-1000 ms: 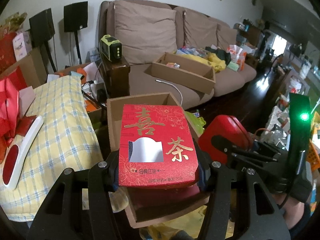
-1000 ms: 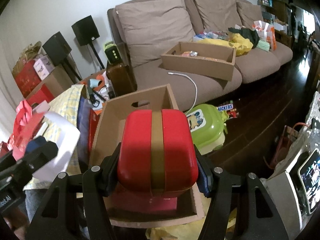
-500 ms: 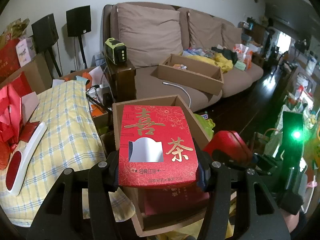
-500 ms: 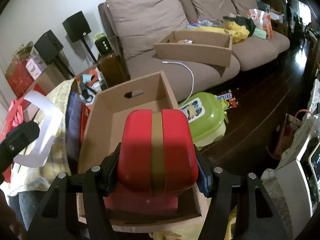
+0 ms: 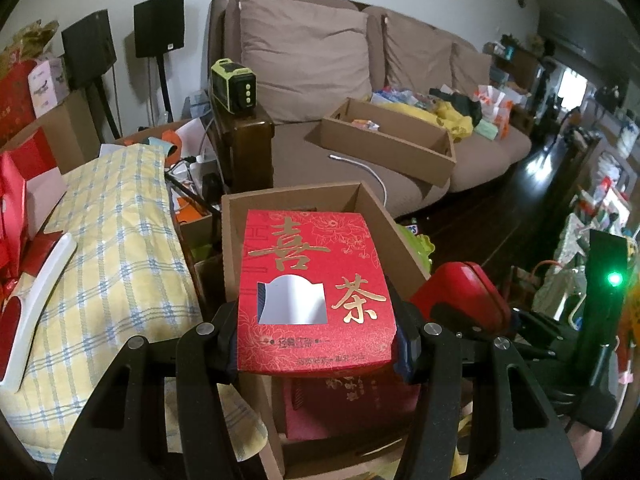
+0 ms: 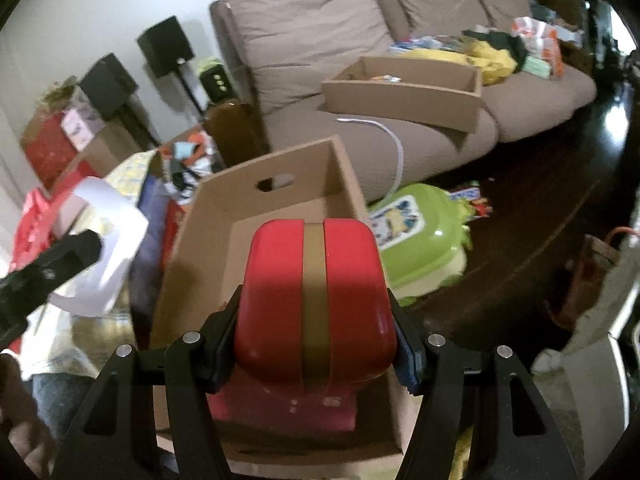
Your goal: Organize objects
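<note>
Left tongs (image 5: 316,344) are clamping the red tea box (image 5: 314,296), right tongs (image 6: 316,354) the red case (image 6: 316,300); both are hovering over the cardboard box (image 6: 192,248) below them, needing lowering, then release

The open cardboard box (image 6: 280,208) leaves free room toward 12 o'clock; a red packet (image 6: 288,408) fills its near floor. Checked bedding (image 5: 112,240) crowds 9 o'clock, green container (image 6: 420,236) 2 o'clock.

Box (image 5: 304,208) before sofa (image 5: 304,40), tray (image 5: 384,142) on its seat; quilt (image 5: 112,240) left of box, tub (image 6: 420,236) right.
</note>
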`<state>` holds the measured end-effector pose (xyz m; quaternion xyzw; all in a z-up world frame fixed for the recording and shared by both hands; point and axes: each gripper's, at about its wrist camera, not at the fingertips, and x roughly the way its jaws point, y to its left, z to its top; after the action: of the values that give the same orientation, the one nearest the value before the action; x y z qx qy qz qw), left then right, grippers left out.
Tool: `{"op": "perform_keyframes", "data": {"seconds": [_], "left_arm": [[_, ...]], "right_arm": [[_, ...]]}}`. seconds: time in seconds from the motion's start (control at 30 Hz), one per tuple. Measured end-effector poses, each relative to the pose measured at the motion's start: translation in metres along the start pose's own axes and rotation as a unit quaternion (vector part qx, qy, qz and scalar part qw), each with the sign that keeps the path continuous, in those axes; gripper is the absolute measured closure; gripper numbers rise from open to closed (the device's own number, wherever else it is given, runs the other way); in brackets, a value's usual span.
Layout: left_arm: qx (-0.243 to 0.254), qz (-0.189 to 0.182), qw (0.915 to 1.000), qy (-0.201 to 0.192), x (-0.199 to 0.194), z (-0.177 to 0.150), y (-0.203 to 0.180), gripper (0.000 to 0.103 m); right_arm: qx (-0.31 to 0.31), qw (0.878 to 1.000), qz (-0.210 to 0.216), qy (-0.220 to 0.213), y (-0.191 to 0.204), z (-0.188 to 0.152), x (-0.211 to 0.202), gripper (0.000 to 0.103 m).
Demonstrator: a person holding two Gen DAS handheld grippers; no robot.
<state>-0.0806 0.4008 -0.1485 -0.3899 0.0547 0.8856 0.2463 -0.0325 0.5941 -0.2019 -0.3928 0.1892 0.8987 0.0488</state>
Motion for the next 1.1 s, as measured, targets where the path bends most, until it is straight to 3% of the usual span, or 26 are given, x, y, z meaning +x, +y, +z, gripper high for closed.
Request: {"op": "perform_keyframes", "data": {"seconds": [0.47,1.1], "left_arm": [[0.0,0.015,0.9998,0.009,0.026,-0.007,0.003,0.05],[0.002,-0.011,0.9995,0.028,0.046,-0.01,0.005,0.05]], "right_arm": [[-0.013,0.999,0.02,0.028,0.001,-0.002,0.02,0.039],[-0.039,0.998,0.032,0.028,0.01,0.0,0.03,0.039]]}}
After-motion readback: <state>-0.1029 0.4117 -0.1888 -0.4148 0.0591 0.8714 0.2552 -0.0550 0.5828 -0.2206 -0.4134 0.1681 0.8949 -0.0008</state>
